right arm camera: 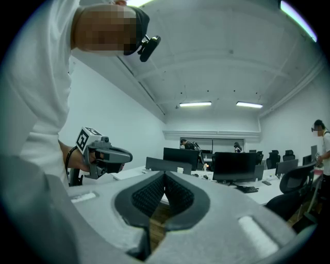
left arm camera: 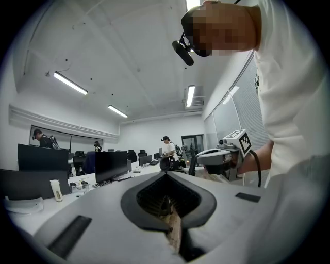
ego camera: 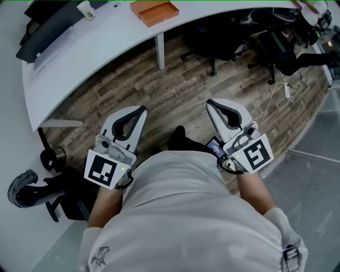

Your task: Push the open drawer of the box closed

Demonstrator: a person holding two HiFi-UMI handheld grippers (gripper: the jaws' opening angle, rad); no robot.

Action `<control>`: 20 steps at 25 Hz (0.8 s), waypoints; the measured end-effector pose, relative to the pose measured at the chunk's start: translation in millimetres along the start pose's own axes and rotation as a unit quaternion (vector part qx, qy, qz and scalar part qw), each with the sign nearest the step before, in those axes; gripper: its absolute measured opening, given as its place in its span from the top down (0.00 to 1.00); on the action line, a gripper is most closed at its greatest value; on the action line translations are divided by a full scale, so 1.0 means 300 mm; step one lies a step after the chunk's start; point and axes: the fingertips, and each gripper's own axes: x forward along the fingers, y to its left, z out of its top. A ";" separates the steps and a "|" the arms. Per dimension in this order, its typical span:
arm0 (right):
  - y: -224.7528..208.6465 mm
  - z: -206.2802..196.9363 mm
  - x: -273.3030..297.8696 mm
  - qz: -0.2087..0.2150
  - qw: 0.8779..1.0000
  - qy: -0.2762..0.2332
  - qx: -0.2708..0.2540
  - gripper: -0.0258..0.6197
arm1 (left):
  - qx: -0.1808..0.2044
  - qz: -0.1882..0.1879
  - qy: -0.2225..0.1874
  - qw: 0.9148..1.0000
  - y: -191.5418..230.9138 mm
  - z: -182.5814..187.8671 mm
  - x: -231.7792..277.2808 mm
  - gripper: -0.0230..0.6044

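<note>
Barely begun: holds left hand-held gripper (ego camera: pixel 139 112) and right hand-held gripper (ego camera: pixel 211 104) clenched on nothing, well short of the bench (ego camera: pixel 106 48), with the orange box (ego camera: pixel 155 11) untouched on the bench's far part, drawer apparently yet to be pushed shut

The orange box (ego camera: pixel 155 13) on the far tabletop (ego camera: pixel 106 48) is too small for us: whether its drawer stands open we cannot tell. The top edge cuts off the tabletop; the person's torso (ego camera: pixel 186 212) hides the near floor (ego camera: pixel 175 101).
</note>
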 end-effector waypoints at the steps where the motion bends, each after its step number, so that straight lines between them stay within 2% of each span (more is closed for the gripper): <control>1: -0.036 -0.006 0.003 0.002 1.000 0.002 0.001 0.96 | 0.001 0.001 0.002 1.000 0.007 -0.003 0.040 0.96; 9: -0.281 -0.014 -0.039 0.003 1.000 -0.005 0.007 0.96 | 0.003 -0.004 -0.022 1.000 -0.003 0.079 0.321 0.96; 13: -0.353 -0.025 -0.034 -0.002 1.000 -0.011 0.017 0.96 | 0.004 -0.020 0.003 1.000 0.010 0.040 0.393 0.96; 16: -0.392 -0.046 -0.011 -0.007 1.000 -0.011 0.011 0.96 | 0.000 -0.023 -0.008 1.000 0.034 0.043 0.441 0.96; 20: -0.438 -0.042 0.010 -0.017 1.000 -0.005 0.005 0.96 | -0.003 -0.033 0.000 0.999 0.064 0.039 0.476 0.96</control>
